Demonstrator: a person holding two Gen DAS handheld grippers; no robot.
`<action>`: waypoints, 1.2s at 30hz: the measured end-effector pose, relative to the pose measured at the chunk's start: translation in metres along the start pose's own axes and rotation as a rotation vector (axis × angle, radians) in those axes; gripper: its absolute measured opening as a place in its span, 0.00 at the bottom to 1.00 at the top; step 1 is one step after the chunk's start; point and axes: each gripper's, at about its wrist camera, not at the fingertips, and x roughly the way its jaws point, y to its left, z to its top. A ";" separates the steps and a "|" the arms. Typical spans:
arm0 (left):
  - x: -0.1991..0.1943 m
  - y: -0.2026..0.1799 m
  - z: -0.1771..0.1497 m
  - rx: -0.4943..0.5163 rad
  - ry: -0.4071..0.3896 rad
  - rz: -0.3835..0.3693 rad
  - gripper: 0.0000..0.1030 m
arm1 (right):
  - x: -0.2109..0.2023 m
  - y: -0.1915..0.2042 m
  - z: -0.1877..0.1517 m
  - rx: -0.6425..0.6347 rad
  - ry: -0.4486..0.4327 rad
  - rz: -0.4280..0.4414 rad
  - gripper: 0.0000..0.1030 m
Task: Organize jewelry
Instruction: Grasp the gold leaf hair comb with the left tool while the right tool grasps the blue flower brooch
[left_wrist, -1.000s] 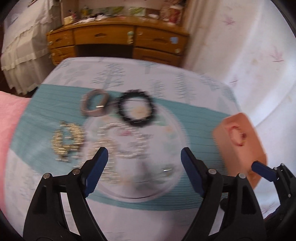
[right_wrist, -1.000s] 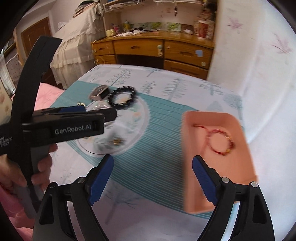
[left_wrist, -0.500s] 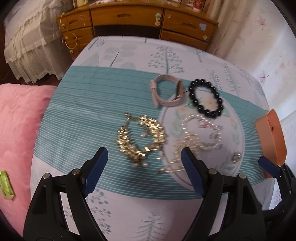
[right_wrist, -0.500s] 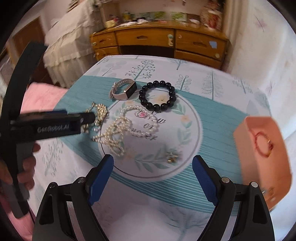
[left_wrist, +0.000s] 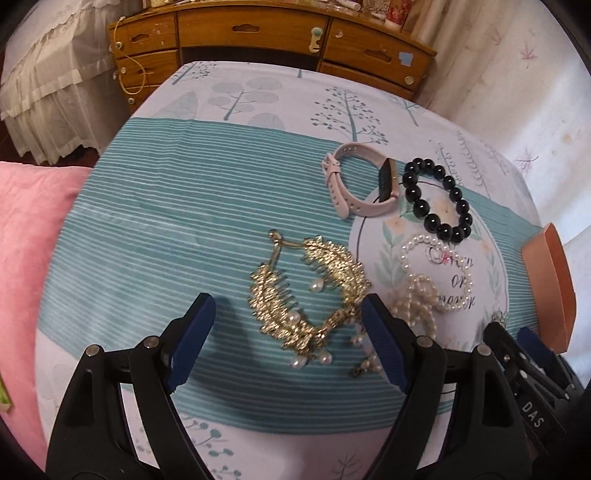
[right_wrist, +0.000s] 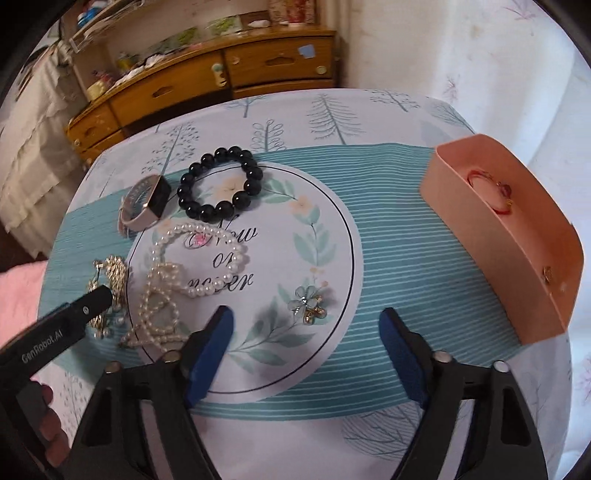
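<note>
Two handheld grippers hover over jewelry spread on a cloth-covered worktop (left_wrist: 236, 192). The left gripper (left_wrist: 288, 332), jaws spread and empty, hangs directly above a gold leaf hairpiece (left_wrist: 314, 291) that lies between its blue pads. The right gripper (right_wrist: 306, 354), jaws closing with nothing between them, points at a small flower brooch (right_wrist: 308, 304) just ahead of its tips.

The risk: the gold hairpiece touches a tangled pearl strand (right_wrist: 184, 269), so a lift could drag pearls along or snag the comb teeth. The thin brooch may slip from broad pads.

A pink watch (left_wrist: 354, 184) and a black bead bracelet (right_wrist: 219, 182) lie farther off. A peach box (right_wrist: 517, 254) at right already holds a red bracelet (right_wrist: 491, 192).
</note>
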 end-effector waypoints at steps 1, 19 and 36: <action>0.001 -0.001 0.000 0.009 -0.009 -0.013 0.79 | 0.001 0.001 -0.001 0.017 -0.006 0.002 0.71; 0.014 -0.027 -0.004 0.122 -0.106 0.093 0.81 | 0.008 0.008 -0.004 -0.030 -0.038 -0.048 0.21; 0.009 -0.020 -0.008 0.140 -0.137 0.081 0.71 | -0.018 0.052 -0.010 -0.262 -0.161 -0.022 0.17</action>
